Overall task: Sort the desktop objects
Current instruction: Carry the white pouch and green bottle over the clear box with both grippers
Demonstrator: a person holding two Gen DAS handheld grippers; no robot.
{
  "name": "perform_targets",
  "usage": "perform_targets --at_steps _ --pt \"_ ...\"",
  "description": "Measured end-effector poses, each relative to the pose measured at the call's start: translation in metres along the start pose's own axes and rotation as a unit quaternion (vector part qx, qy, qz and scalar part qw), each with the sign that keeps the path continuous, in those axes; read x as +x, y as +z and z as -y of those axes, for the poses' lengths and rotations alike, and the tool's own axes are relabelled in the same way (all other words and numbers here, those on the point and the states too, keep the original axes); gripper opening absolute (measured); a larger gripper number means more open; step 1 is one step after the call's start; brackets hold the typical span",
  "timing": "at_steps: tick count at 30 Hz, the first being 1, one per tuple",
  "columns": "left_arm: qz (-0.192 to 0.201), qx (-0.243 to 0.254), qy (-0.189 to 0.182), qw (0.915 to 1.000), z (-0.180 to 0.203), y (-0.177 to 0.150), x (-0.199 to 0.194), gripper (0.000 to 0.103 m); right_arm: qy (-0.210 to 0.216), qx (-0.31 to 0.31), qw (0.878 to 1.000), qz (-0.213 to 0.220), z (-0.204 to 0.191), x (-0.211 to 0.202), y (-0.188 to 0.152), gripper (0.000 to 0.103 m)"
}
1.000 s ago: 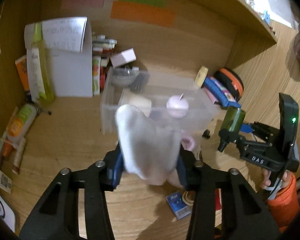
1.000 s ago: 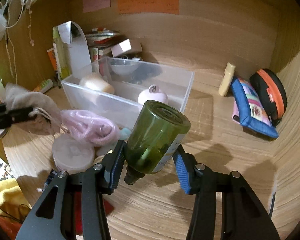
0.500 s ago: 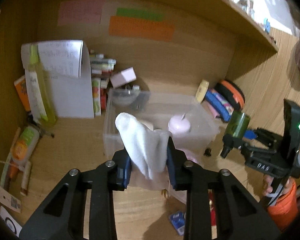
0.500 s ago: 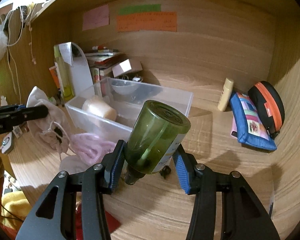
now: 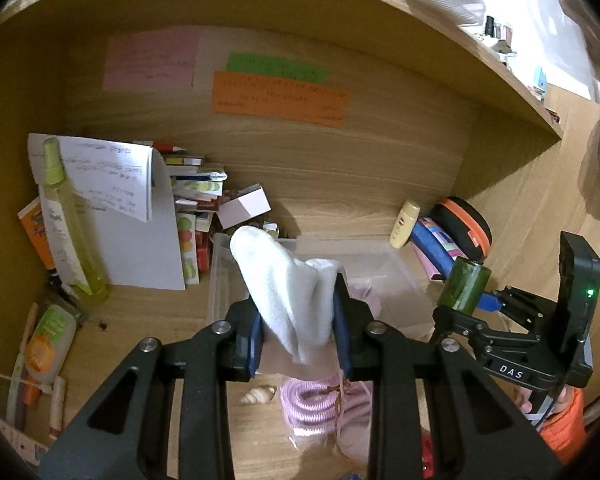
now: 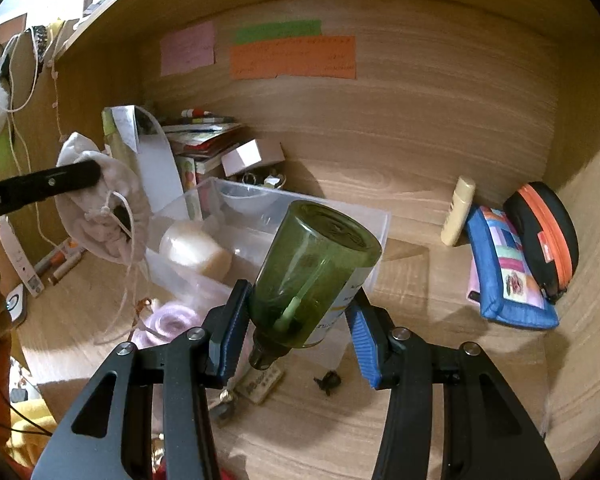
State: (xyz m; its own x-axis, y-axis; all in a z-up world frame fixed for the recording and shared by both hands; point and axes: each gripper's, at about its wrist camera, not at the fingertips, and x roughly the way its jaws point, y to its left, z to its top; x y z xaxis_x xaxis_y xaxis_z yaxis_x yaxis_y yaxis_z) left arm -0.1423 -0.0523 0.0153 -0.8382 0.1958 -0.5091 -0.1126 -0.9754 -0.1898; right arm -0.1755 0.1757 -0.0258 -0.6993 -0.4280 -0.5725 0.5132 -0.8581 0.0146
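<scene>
Left tool (image 5: 299,322) clamped on a white drawstring pouch (image 5: 290,292), held up in the air over the desk (image 5: 140,320) in front of the clear plastic bin (image 5: 216,280); pouch cords dangling loose, seen from the right wrist view as well (image 6: 100,216). Right tool (image 6: 296,328) gripping a green glass bottle (image 6: 316,268), tilted with base up and neck pointing down toward the tool body, a white label showing on the lower side; same bottle visible from the left wrist view (image 5: 464,286) at the right side of the bin. Bin standing near the middle of the desk, toward the back wall, holding a cream-coloured round block (image 6: 194,250) and a clear bowl at its far end. Pink coiled cord (image 5: 320,404) lying on the desk in front of the bin, a small shell (image 5: 260,394) just beside it. Blue patchwork pouch (image 6: 508,272) and black case with orange zip (image 6: 544,236) touching each other at the right back corner of the desk, a cream tube (image 6: 458,210) leaning just left of them. Yellow-green spray bottle (image 5: 70,224) upright against white paper sheets (image 5: 140,248) at the left back corner, stacked booklets and a small white box (image 5: 244,206) beside. Pink, green and orange notes (image 5: 280,98) stuck on the back wall.
</scene>
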Motion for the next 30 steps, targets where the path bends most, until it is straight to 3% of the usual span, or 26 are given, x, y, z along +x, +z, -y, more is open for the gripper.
perform_targets --at_steps 9,17,21,25,30 --pt "-0.008 0.012 -0.010 0.9998 -0.010 0.026 0.036 0.029 0.011 -0.004 1.000 -0.002 0.002 0.028 0.026 0.044" --pt "-0.053 0.024 -0.007 0.9983 -0.016 0.018 0.085 0.029 0.039 -0.021 0.998 -0.039 -0.019 0.069 0.031 0.044" --pt "-0.047 0.026 0.000 0.9985 -0.018 0.016 0.092 0.030 0.044 -0.025 0.997 -0.058 -0.027 0.086 0.028 0.044" --pt "-0.051 0.033 0.022 0.9979 -0.021 0.011 0.100 0.035 0.048 -0.029 0.996 -0.073 -0.030 0.098 0.026 0.044" --pt "-0.081 0.008 0.016 0.9965 -0.035 0.008 0.115 0.043 0.054 -0.037 0.994 -0.088 -0.035 0.105 0.023 0.044"
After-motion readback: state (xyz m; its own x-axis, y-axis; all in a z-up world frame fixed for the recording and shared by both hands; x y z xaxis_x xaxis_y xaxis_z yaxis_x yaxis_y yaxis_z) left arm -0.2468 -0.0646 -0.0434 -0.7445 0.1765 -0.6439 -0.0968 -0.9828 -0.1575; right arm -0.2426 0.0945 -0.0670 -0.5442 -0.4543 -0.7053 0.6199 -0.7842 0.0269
